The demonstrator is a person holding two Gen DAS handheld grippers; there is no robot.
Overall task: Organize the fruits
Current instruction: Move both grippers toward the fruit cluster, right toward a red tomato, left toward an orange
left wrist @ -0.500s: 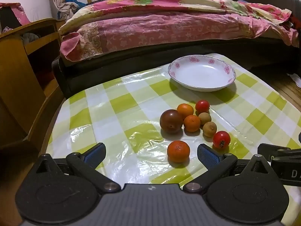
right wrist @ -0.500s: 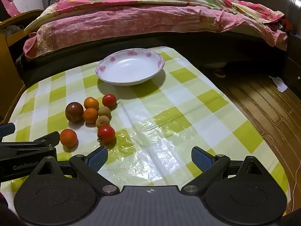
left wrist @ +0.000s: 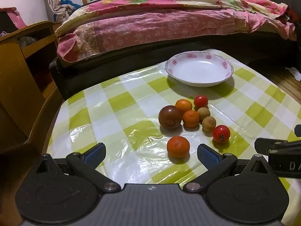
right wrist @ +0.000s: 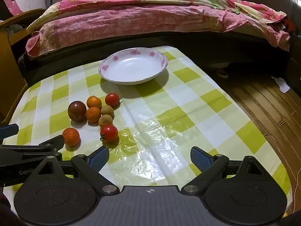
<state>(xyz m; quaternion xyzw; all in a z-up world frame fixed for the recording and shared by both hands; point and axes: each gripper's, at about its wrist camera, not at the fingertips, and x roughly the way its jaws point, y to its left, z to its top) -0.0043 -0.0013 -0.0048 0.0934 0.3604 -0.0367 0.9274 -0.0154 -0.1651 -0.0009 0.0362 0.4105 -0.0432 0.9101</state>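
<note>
I am holding the left gripper [left wrist: 151, 153] above the near part of the table [left wrist: 112, 101], and its jaws are standing wide apart with nothing between the blue pads [left wrist: 207, 155]. The nearest orange [left wrist: 178, 146] is lying on the cloth just in front of the right-side pad, not touching it. I am keeping the right gripper [right wrist: 149, 157] over a bare part of the checked cloth, also fully spread and gripping nothing; the red tomato [right wrist: 109, 133] is sitting just beyond its left-side pad [right wrist: 98, 157]. The other fruits are resting in a close cluster further on: a dark plum [left wrist: 170, 117], two oranges [left wrist: 190, 118], two brown longans [left wrist: 208, 123] and a second tomato [left wrist: 201, 101]. The white bowl [left wrist: 199, 69] is standing empty behind them, near the bed [left wrist: 169, 24].
</note>
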